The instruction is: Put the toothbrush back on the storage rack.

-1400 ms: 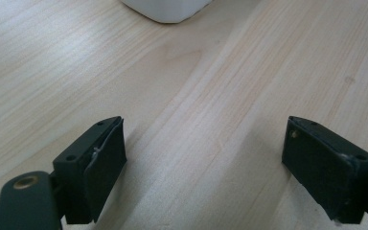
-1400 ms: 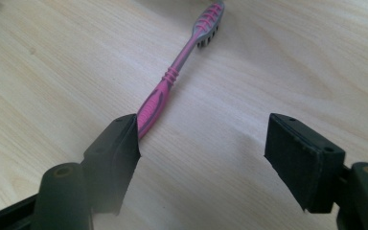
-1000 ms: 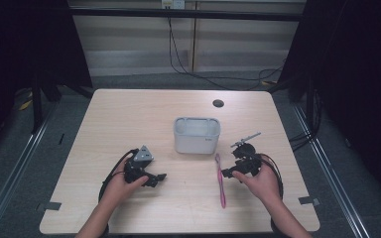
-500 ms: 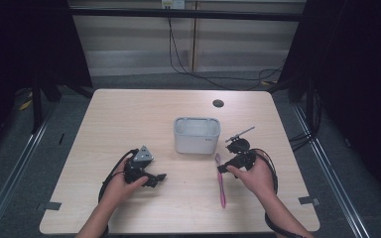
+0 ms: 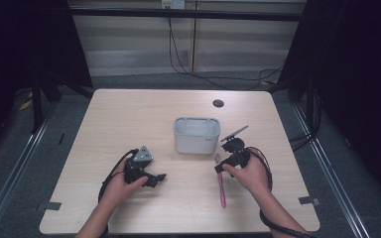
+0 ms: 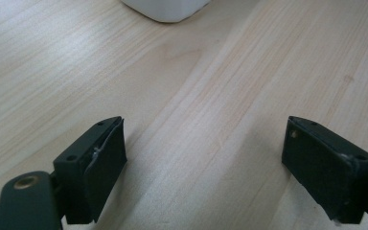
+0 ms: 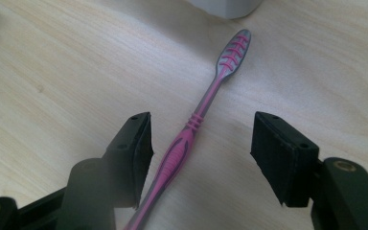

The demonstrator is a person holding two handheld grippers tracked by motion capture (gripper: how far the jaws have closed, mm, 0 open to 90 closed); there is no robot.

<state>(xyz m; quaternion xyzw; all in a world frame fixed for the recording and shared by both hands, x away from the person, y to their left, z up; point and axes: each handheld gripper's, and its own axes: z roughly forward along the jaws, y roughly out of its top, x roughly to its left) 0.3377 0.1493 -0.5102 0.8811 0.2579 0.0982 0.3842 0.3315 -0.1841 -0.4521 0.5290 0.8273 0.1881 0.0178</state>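
Observation:
A pink and grey toothbrush (image 5: 221, 182) lies flat on the wooden table (image 5: 129, 119), its head toward a white rectangular bin (image 5: 197, 135). My right gripper (image 5: 220, 166) hovers open over the brush's upper end. In the right gripper view the toothbrush (image 7: 199, 120) runs between the two black jaws, closer to the left one, and my right gripper (image 7: 200, 149) touches nothing. My left gripper (image 5: 158, 179) rests low at the table's front left, open, with bare wood between its jaws (image 6: 203, 158). A corner of the bin (image 6: 165, 8) shows at the top of that view.
A small dark round grommet (image 5: 218, 103) sits near the table's far edge. Black cables trail from both grippers across the table front. Dark frames and a rail stand on the floor to either side.
My right gripper has moved left and slightly forward, from beside the brush to over its upper end. The left gripper has stayed in place.

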